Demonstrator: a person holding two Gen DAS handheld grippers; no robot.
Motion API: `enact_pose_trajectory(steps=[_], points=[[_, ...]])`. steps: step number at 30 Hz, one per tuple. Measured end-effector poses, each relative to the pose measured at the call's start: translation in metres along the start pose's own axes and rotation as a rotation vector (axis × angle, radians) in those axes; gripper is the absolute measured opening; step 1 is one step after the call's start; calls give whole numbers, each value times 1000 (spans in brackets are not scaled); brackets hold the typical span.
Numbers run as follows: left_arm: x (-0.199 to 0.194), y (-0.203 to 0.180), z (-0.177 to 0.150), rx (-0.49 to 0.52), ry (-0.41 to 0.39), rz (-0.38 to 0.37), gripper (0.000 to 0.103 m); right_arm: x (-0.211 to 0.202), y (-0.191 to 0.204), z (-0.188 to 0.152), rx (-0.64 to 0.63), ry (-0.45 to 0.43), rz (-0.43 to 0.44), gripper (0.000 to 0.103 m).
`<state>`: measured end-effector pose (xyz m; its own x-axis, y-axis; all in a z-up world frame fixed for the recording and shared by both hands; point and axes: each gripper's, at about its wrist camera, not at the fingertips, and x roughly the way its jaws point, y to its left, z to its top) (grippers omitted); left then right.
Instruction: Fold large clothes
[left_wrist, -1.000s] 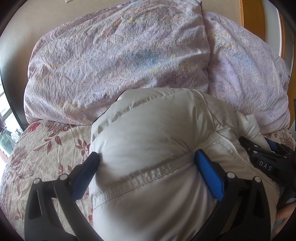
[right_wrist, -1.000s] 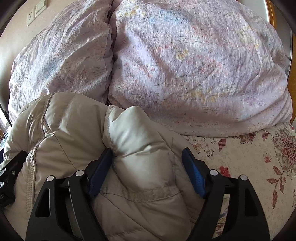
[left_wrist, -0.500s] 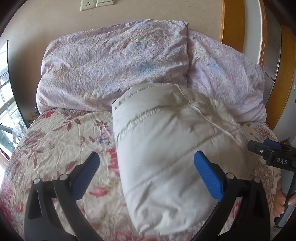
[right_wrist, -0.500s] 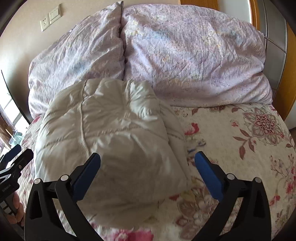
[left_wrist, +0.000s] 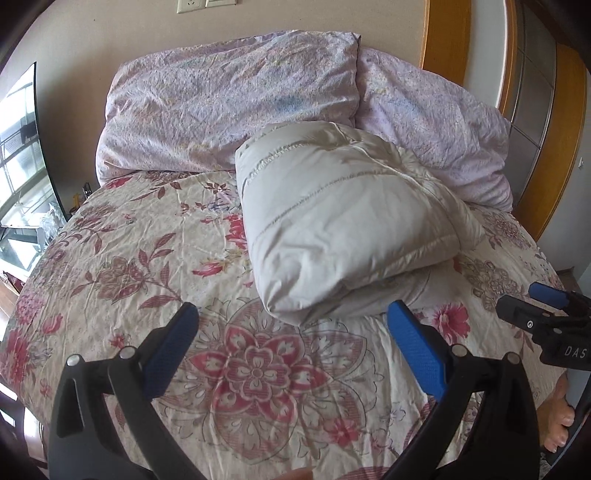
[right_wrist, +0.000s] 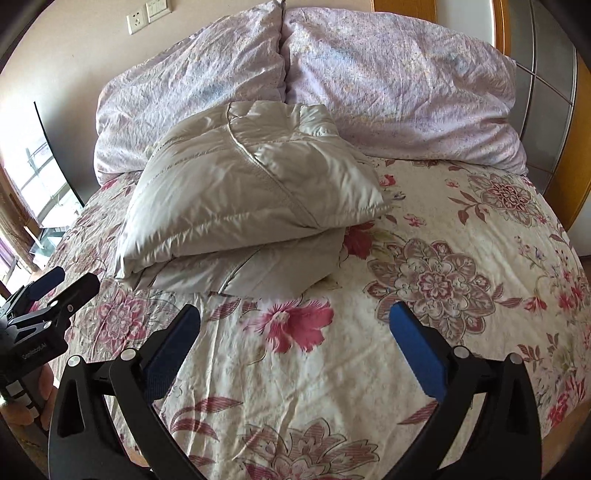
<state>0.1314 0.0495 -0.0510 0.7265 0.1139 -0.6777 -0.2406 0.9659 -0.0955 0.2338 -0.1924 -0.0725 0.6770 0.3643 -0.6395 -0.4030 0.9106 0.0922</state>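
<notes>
At the far left edge a bright window (left_wrist: 18, 155) lets daylight fall across the bed (left_wrist: 122, 258), whose sheet carries a red and dusky-pink flower print. The left gripper (left_wrist: 291, 328) hangs over the near part of that sheet with its blue pads spread wide and nothing but printed cloth between them; its black frame fills the bottom of the left wrist view. Just beyond it lies the puffer jacket (left_wrist: 332, 221), a cream, quilted down garment folded into a thick bundle, the upper fold resting on a flatter layer that sticks out underneath. The bundle sits on the sheet toward the head of the bed, its far end pushed up against two lilac pillows (right_wrist: 280, 74) that stand side by side against the beige wall, where a socket and switch plate (right_wrist: 149, 13) is mounted. Neither gripper touches the jacket. To the right, the right gripper (right_wrist: 295, 328) likewise hovers above bare sheet, jaws fully apart and empty, the jacket lying ahead and to its left. Behind the right-hand pillow stands a wooden frame with grey panels (right_wrist: 546, 92), possibly a wardrobe door, though the fisheye bends it too much to be certain.
</notes>
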Motion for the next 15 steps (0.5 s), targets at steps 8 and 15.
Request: enact_pose_trajectory(steps=[8,15], points=[[-6,-1,-10,-13,47,-31,101,-11,0,-10,31,24,44,102],[-6,-1,-10,-34,72,-58,101,-15,3,-12,26,34,50,102]])
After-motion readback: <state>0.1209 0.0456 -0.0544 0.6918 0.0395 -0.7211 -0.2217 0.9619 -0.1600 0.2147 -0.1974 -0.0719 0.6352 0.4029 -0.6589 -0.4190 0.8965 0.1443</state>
